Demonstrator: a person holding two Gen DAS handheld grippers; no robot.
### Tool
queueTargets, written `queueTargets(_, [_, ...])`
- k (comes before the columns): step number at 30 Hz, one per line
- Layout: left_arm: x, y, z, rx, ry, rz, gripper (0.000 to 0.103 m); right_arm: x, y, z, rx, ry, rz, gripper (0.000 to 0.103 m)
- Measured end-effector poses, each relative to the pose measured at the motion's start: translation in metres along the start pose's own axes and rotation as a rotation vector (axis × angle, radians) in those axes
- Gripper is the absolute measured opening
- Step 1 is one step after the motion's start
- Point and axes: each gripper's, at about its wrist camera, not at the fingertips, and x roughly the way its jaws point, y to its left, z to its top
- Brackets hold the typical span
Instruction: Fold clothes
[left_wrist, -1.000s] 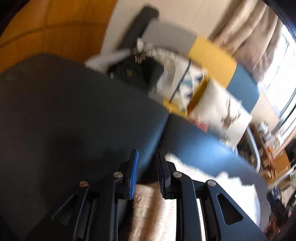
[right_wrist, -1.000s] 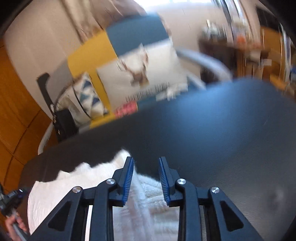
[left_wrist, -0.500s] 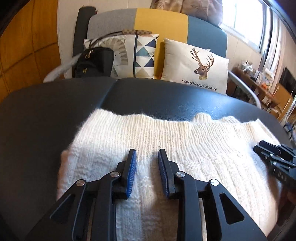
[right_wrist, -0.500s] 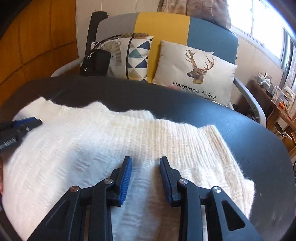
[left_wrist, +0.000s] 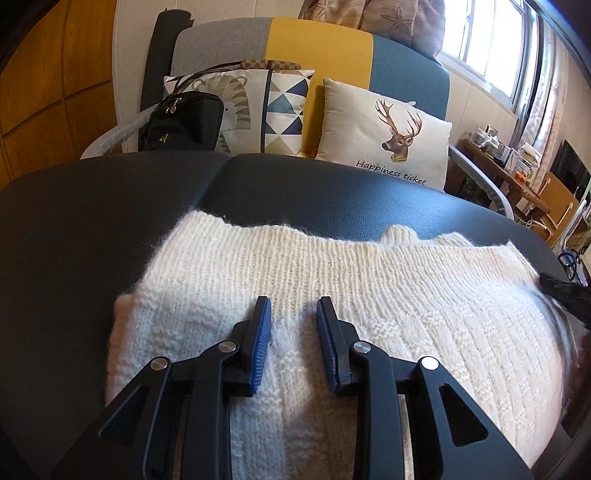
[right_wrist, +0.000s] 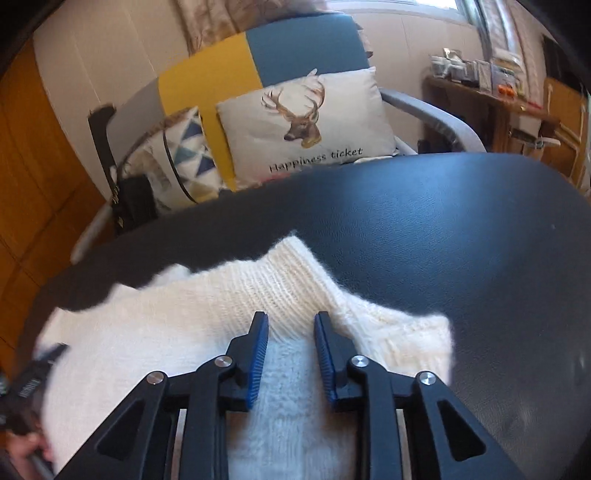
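Note:
A white knit sweater (left_wrist: 369, 280) lies folded flat on a dark padded leather table (left_wrist: 92, 229). My left gripper (left_wrist: 293, 308) hovers open over the sweater's near left part, with only knit showing below the gap. The black tip of the right gripper (left_wrist: 565, 295) shows at the sweater's right edge. In the right wrist view, my right gripper (right_wrist: 290, 319) stands open over the sweater (right_wrist: 166, 332) near its right corner, nothing between its fingers. The left gripper (right_wrist: 48, 354) appears blurred at the lower left.
Behind the table stands a grey, yellow and blue sofa with a deer pillow (left_wrist: 384, 133), a triangle-patterned pillow (left_wrist: 258, 107) and a black bag (left_wrist: 181, 122). A cluttered wooden side table (left_wrist: 509, 166) is at the right. Bare dark table (right_wrist: 461, 240) extends right of the sweater.
Both views swung from the bare table onto the sweater a second ago. Since half a second ago the left gripper holds still; the right gripper has shifted toward the sweater's right corner. Both stay open.

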Motion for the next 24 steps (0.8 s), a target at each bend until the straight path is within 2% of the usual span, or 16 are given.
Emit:
queueTargets(3, [-0.001, 0.0, -0.001, -0.001, -0.001, -0.002, 0.029, -0.046, -0.002, -0.016, 0.01, -0.066, 0.06, 0.031])
queueTargets(5, [-0.001, 0.0, -0.001, 0.0, -0.002, -0.001, 0.029, -0.067, 0.005, -0.038, -0.018, -0.049, 0.111, 0.032])
queueTargets(7, [-0.001, -0.001, -0.001, 0.0, -0.003, 0.0, 0.029, -0.076, 0.015, -0.066, -0.123, -0.003, 0.193, 0.032])
queueTargets(11, [-0.003, 0.001, -0.002, -0.01, -0.005, -0.017, 0.031, -0.078, 0.013, -0.103, -0.207, 0.019, 0.062, 0.032])
queueTargets(12, [-0.003, 0.002, -0.002, -0.015, -0.006, -0.023, 0.031, -0.078, 0.005, -0.108, -0.195, 0.025, 0.028, 0.032])
queueTargets(14, [-0.003, 0.004, -0.002, -0.021, -0.006, -0.032, 0.031, -0.083, -0.026, -0.112, -0.09, 0.022, 0.017, 0.029])
queueTargets(18, [-0.003, 0.001, -0.003, -0.012, -0.005, -0.023, 0.031, -0.094, -0.069, -0.116, 0.075, -0.02, 0.121, 0.019])
queueTargets(21, [-0.006, -0.005, -0.002, 0.015, 0.004, 0.0, 0.031, -0.106, -0.085, -0.114, 0.157, -0.046, 0.261, 0.024])
queueTargets(23, [-0.012, -0.016, 0.002, 0.06, 0.019, 0.028, 0.031, -0.121, -0.094, -0.11, 0.162, -0.093, 0.308, 0.031])
queueTargets(24, [-0.019, -0.026, 0.004, 0.077, 0.004, -0.004, 0.031, -0.124, -0.097, -0.107, 0.147, -0.091, 0.325, 0.032])
